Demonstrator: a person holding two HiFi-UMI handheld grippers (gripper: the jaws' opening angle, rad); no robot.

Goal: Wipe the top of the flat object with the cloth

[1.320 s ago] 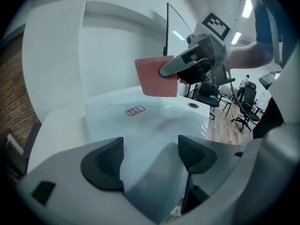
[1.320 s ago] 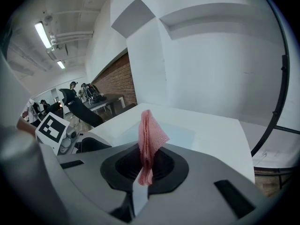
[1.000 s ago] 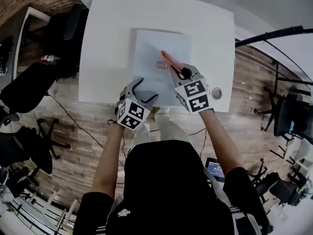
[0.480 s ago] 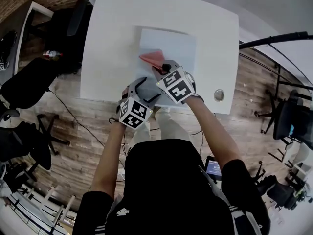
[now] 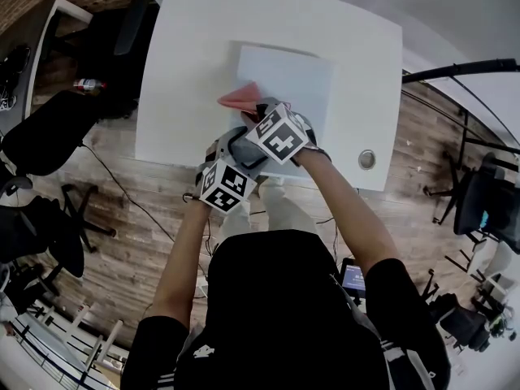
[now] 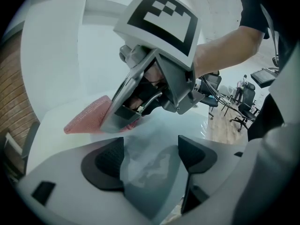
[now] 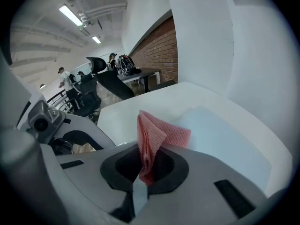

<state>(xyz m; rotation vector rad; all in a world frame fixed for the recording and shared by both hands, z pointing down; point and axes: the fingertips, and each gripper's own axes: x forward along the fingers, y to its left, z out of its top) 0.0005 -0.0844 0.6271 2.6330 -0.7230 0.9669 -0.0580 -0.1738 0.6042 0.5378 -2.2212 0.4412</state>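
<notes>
A pale blue flat sheet (image 5: pixel 288 75) lies on the white table (image 5: pixel 179 71). My right gripper (image 5: pixel 256 110) is shut on a folded pink cloth (image 5: pixel 240 97), which rests at the sheet's near left edge. In the right gripper view the cloth (image 7: pixel 157 134) is pinched between the jaws, with the sheet (image 7: pixel 225 142) spreading to the right. My left gripper (image 5: pixel 233 147) stands open just below the right one, over the sheet's near edge. In its own view the left gripper (image 6: pixel 150 157) holds nothing; beyond it are the right gripper (image 6: pixel 154 83) and the cloth (image 6: pixel 86 117).
A small round metal fitting (image 5: pixel 367 159) sits in the table near its right front corner. Black office chairs (image 5: pixel 45 140) and a dark desk (image 5: pixel 24 63) stand to the left on the wooden floor. People stand far off in the right gripper view.
My right gripper has swept the pink cloth leftward across the sheet, from its middle to its near left edge. The left gripper has stayed in place.
</notes>
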